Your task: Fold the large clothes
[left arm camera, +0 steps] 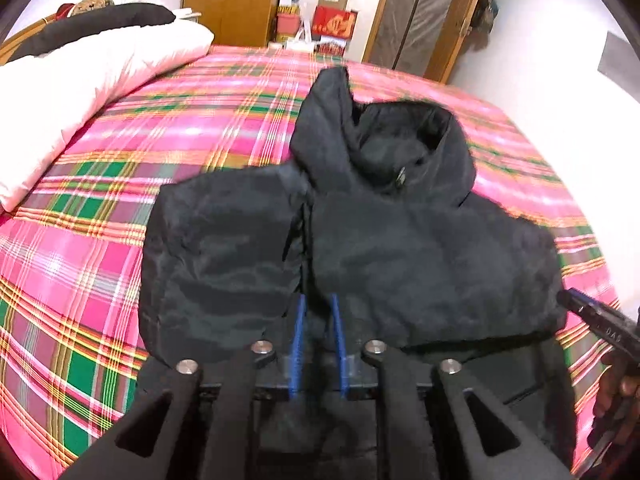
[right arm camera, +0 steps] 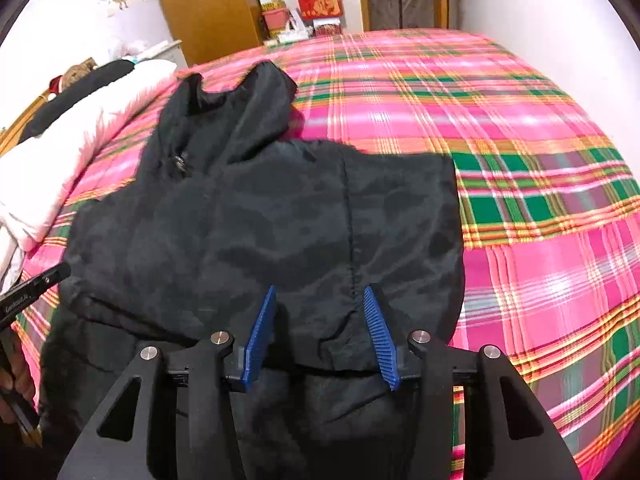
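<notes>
A black hooded jacket (left arm camera: 400, 240) lies on the pink plaid bed (left arm camera: 200, 120), sleeves folded in over the body, hood toward the far side. My left gripper (left arm camera: 319, 308) sits over the jacket's near middle with its blue pads close together, a narrow gap between them with fabric in it. My right gripper (right arm camera: 320, 300) is open, its blue pads wide apart over the jacket (right arm camera: 260, 220) near a seam. The right gripper's tip shows in the left wrist view (left arm camera: 592, 312); the left gripper's tip shows in the right wrist view (right arm camera: 36, 284).
A white duvet (left arm camera: 80, 88) with a dark garment on it lies along the bed's left side. A wooden wardrobe (left arm camera: 232, 0), boxes and a door frame stand at the far wall. The plaid sheet (right arm camera: 540, 160) stretches to the right of the jacket.
</notes>
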The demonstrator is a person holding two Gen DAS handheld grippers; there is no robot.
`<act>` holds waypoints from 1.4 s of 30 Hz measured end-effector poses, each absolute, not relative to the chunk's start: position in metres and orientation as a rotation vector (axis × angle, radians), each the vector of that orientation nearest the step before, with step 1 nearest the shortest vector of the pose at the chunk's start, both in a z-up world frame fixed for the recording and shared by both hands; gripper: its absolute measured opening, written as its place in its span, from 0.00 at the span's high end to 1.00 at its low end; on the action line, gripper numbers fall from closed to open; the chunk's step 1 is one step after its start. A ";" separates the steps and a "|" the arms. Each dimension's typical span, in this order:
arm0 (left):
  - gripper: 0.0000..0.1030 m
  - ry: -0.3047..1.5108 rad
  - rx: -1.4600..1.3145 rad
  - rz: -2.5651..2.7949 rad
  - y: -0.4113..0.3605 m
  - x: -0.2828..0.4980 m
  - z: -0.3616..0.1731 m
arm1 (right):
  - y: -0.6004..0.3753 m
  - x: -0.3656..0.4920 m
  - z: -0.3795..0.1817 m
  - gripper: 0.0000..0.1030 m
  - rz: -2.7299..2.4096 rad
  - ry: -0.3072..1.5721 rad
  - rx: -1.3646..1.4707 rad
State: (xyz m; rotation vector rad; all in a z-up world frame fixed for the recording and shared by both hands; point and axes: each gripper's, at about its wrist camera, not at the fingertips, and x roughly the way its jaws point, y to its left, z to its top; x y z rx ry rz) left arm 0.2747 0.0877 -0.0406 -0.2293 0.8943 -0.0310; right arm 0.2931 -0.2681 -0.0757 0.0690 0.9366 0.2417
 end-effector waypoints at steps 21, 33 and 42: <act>0.66 0.917 -0.155 -0.064 0.096 0.475 -0.025 | -0.191 0.472 -0.048 0.55 0.343 0.927 0.057; 0.68 0.983 -0.161 -0.031 0.097 0.548 -0.075 | -0.173 0.562 -0.078 0.55 0.270 0.979 0.012; 0.96 0.876 -0.207 -0.077 0.100 0.520 -0.044 | -0.175 0.525 -0.046 0.94 0.311 0.903 0.019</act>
